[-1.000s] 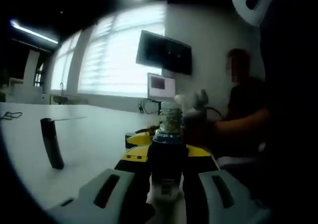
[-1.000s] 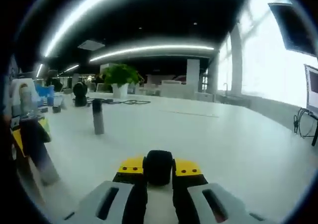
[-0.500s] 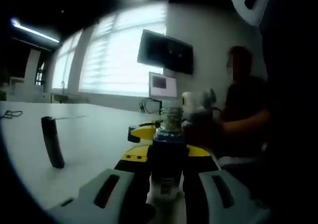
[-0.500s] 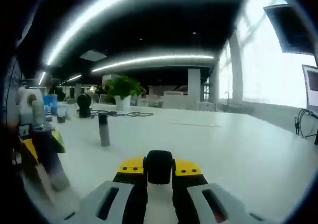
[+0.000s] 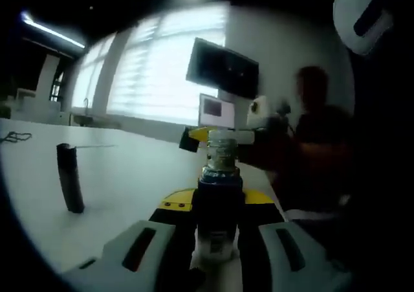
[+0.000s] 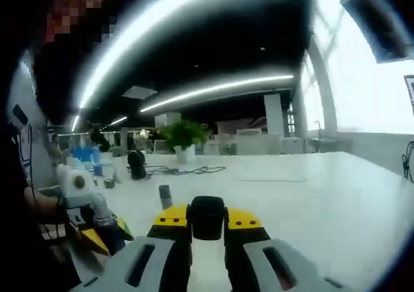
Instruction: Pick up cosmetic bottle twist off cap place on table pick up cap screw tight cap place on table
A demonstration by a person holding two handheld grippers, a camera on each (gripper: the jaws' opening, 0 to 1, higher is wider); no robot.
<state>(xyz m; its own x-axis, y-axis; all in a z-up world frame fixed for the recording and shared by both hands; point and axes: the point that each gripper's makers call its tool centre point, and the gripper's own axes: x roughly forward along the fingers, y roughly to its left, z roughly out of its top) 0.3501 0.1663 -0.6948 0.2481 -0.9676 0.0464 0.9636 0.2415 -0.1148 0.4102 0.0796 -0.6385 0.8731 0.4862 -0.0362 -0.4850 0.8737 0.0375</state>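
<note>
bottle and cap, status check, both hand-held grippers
Left hand-held gripper shut on uncapped cosmetic bottle. Right hand-held gripper shut on black cap, lifted off the table. Dark upright cylinder stands well aside.

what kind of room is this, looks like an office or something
Probably an open-plan office or lab: a long white table, a wall-mounted screen beside wide blinded windows, and a potted plant under ceiling strip lights.

Bottle (image 5: 220, 175) neck clear glossy; cap (image 6: 207, 217) matt black; table (image 5: 123, 175) smooth white.
</note>
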